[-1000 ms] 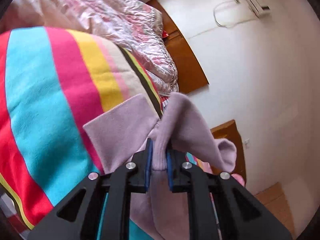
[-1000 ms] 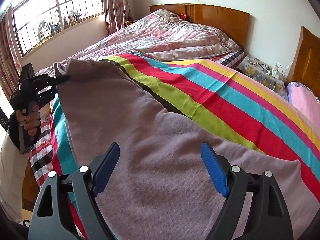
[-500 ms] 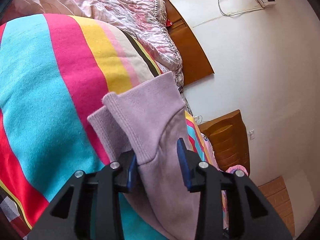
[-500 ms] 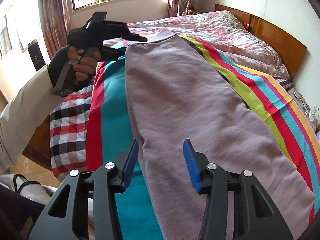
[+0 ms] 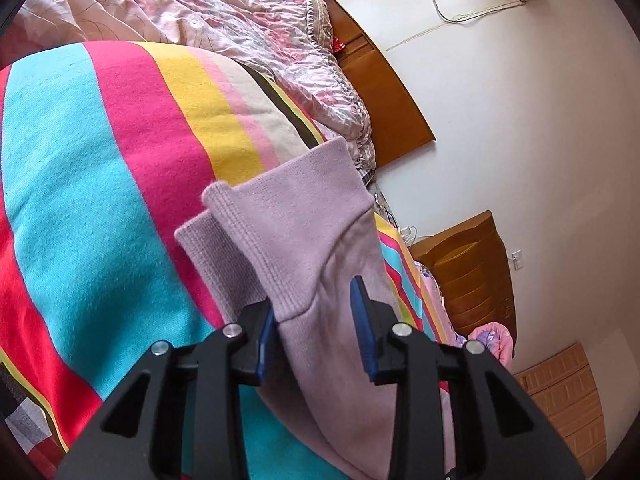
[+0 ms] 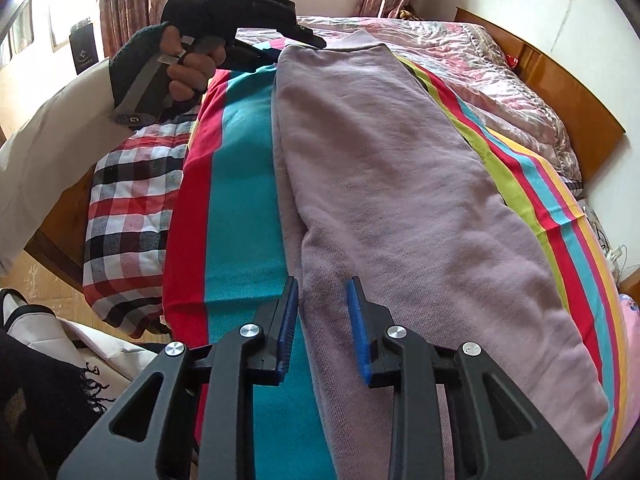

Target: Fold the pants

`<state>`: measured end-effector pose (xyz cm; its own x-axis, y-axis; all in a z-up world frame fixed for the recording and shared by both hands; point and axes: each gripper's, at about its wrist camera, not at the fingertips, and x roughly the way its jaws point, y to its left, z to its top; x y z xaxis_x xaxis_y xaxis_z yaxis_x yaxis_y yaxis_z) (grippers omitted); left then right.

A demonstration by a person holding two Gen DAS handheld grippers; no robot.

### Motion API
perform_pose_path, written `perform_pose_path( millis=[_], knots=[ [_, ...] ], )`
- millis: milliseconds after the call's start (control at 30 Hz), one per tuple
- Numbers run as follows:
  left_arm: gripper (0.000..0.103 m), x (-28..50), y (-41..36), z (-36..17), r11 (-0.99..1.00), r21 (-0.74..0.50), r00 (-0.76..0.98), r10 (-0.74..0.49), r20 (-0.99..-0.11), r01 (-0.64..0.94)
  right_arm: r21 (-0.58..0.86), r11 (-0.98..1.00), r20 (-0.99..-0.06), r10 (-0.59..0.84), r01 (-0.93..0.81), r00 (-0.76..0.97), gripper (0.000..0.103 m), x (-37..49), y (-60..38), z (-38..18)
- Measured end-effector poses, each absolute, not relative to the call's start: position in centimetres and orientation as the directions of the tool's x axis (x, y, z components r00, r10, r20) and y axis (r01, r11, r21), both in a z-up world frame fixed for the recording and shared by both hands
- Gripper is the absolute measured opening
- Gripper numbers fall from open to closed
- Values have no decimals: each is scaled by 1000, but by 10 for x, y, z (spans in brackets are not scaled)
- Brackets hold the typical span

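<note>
The lilac pants (image 6: 400, 184) lie folded lengthwise on a striped blanket (image 6: 240, 200), legs stacked. Their ribbed cuffs (image 5: 280, 216) show in the left wrist view, one over the other. My left gripper (image 5: 312, 320) is open, its blue pads either side of the upper cuff's edge; it also shows in the right wrist view (image 6: 280, 46) at the far cuff end. My right gripper (image 6: 322, 320) is open, jaws straddling the pants' left folded edge near the waist end, holding nothing.
A pink floral quilt (image 5: 224, 28) lies bunched beyond the blanket toward the wooden headboard (image 5: 384, 92). A plaid sheet (image 6: 128, 208) hangs at the bed's left edge. A wooden nightstand (image 5: 468, 272) stands by the wall.
My left gripper opened and let go of the cuff, which now lies on the blanket. My right gripper swung toward the pants' left edge and its jaws narrowed.
</note>
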<state>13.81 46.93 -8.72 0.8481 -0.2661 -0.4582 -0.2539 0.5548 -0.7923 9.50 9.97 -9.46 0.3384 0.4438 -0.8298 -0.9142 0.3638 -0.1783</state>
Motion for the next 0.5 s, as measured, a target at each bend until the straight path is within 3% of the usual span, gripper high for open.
perform_pose_path(
  millis=[67, 100, 133, 167, 300, 500],
  knots=[
    [21, 137, 470, -89, 555, -790, 848, -259, -463, -261, -206, 350, -825, 440, -914, 354, 26, 92, 100, -97],
    [17, 137, 471, -90, 560, -783, 845, -251, -471, -271, -214, 338, -822, 445, -916, 356, 22, 90, 100, -97],
    [13, 137, 473, -91, 560, -781, 845, -246, -475, -276, -216, 331, -819, 452, -919, 355, 9, 89, 100, -96],
    [11, 136, 473, -92, 551, -789, 848, -249, -468, -273, -221, 335, -810, 460, -916, 364, 6, 89, 99, -92],
    [10, 126, 469, -75, 582, -776, 871, -223, -439, -242, -195, 333, -783, 514, -923, 351, 5, 89, 90, -70],
    [10, 129, 472, -94, 586, -749, 839, -203, -505, -309, -145, 324, -815, 496, -935, 299, 5, 89, 93, -88]
  ],
)
